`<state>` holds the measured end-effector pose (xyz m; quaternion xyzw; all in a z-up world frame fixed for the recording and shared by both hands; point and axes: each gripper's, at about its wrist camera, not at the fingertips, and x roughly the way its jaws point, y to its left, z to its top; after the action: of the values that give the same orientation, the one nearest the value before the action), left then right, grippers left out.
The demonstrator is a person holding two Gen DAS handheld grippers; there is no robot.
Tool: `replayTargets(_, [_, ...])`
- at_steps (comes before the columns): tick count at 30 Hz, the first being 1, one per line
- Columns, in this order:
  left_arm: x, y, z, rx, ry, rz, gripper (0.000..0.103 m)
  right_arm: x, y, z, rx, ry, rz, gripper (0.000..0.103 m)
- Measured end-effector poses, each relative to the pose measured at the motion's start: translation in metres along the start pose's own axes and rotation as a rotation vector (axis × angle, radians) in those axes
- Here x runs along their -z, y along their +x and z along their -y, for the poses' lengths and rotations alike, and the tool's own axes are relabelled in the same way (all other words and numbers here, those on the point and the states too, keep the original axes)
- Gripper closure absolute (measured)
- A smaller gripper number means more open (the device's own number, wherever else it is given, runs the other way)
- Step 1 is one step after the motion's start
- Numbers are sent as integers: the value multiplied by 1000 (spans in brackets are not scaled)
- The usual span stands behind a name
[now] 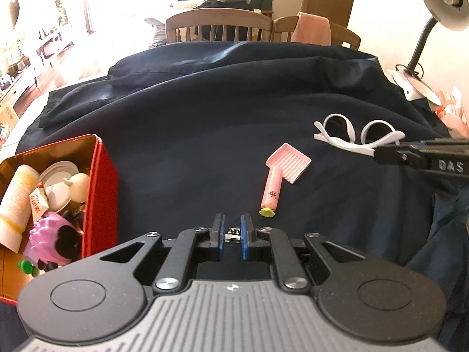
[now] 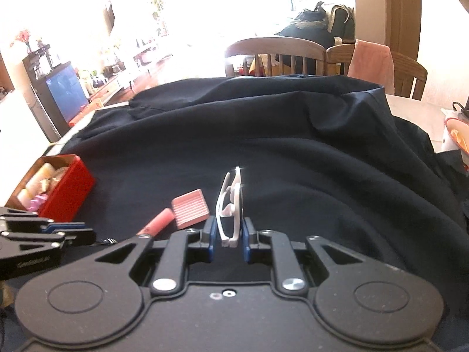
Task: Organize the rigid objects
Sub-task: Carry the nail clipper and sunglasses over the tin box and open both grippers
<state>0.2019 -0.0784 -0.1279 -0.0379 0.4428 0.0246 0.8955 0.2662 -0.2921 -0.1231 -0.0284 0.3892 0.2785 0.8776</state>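
In the left wrist view my left gripper (image 1: 233,220) is shut on a small silver metal piece (image 1: 233,233), perhaps a nail clipper, just above the dark cloth. A red tin (image 1: 99,199) to its left holds a tube, a purple toy and several other small items. A pink toy scoop (image 1: 281,173) lies ahead on the cloth. My right gripper (image 1: 378,154) reaches in from the right, shut on the white sunglasses (image 1: 343,143). In the right wrist view the right gripper (image 2: 228,223) pinches the sunglasses (image 2: 231,196) upright and folded, with the scoop (image 2: 190,209), the left gripper (image 2: 91,233) and the tin (image 2: 70,193) to its left.
A dark blue cloth (image 1: 205,102) covers the table in loose folds. Two wooden chairs (image 1: 218,26) stand behind it, one with a pink towel over it. A desk lamp (image 1: 439,6) and pink packaging (image 1: 451,108) sit at the right edge, and a bowl (image 2: 457,135) shows there too.
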Motion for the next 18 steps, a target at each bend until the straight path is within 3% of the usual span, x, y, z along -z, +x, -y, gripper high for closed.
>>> replayTargets(18, [3,-40,-47,78,-75,5,92,11,-49,-55,-35,16,45,86])
